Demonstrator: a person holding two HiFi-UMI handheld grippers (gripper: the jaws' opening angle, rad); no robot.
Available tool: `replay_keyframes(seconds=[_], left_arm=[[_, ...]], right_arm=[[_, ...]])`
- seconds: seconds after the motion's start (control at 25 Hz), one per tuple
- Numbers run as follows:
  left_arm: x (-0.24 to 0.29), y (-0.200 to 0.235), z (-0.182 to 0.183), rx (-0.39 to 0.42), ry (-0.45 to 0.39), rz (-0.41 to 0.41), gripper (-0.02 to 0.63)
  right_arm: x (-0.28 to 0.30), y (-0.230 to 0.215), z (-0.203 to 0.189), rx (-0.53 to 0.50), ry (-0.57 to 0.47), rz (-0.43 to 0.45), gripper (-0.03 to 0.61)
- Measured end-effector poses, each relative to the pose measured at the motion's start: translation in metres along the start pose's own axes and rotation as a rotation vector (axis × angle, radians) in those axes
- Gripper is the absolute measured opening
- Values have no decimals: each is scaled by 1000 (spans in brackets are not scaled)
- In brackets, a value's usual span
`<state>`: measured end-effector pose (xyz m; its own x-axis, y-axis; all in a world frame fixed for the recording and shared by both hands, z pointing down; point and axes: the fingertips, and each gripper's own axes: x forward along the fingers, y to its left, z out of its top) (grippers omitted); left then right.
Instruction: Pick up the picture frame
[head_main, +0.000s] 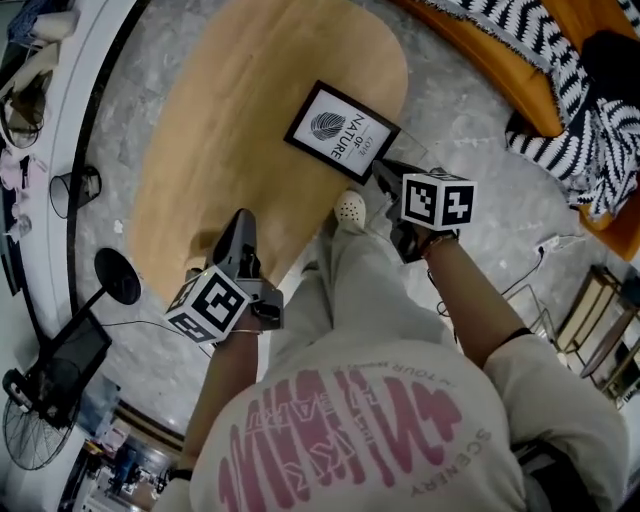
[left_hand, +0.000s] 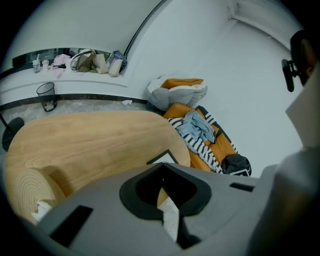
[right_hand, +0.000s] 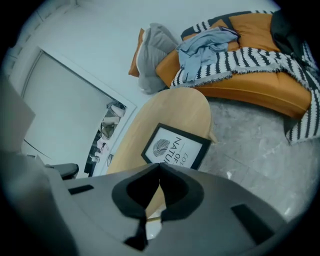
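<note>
A black picture frame (head_main: 340, 133) with a white leaf print lies flat on the oval wooden table (head_main: 230, 130), close to the table's right edge. My right gripper (head_main: 381, 170) hovers just off that edge, its tips near the frame's near corner; its jaws are shut and empty. In the right gripper view the frame (right_hand: 175, 146) lies straight ahead of the right gripper (right_hand: 159, 165). My left gripper (head_main: 240, 220) sits over the table's near end, jaws shut with nothing in them. From the left gripper (left_hand: 162, 164) only a corner of the frame (left_hand: 161, 157) shows.
An orange sofa (head_main: 520, 70) with a striped blanket (head_main: 590, 130) and clothes stands at the right. A wire bin (head_main: 72, 190) and a white ledge (head_main: 70, 90) are at the left, a fan (head_main: 35, 430) at bottom left. The person's white shoe (head_main: 350, 208) is beside the table.
</note>
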<state>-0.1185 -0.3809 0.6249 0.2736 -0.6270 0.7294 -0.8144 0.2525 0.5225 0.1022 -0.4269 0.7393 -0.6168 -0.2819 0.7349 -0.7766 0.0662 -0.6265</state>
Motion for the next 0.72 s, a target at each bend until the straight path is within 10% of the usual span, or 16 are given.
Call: replay_keyframes(seconds=[0.32, 0.72], left_arm=[[0, 11, -34, -11, 92, 15, 3], [5, 16, -46, -6, 150, 25, 3]], right_arm=[[10, -30, -7, 298, -187, 122, 102], [49, -62, -37, 441, -110, 60, 357]])
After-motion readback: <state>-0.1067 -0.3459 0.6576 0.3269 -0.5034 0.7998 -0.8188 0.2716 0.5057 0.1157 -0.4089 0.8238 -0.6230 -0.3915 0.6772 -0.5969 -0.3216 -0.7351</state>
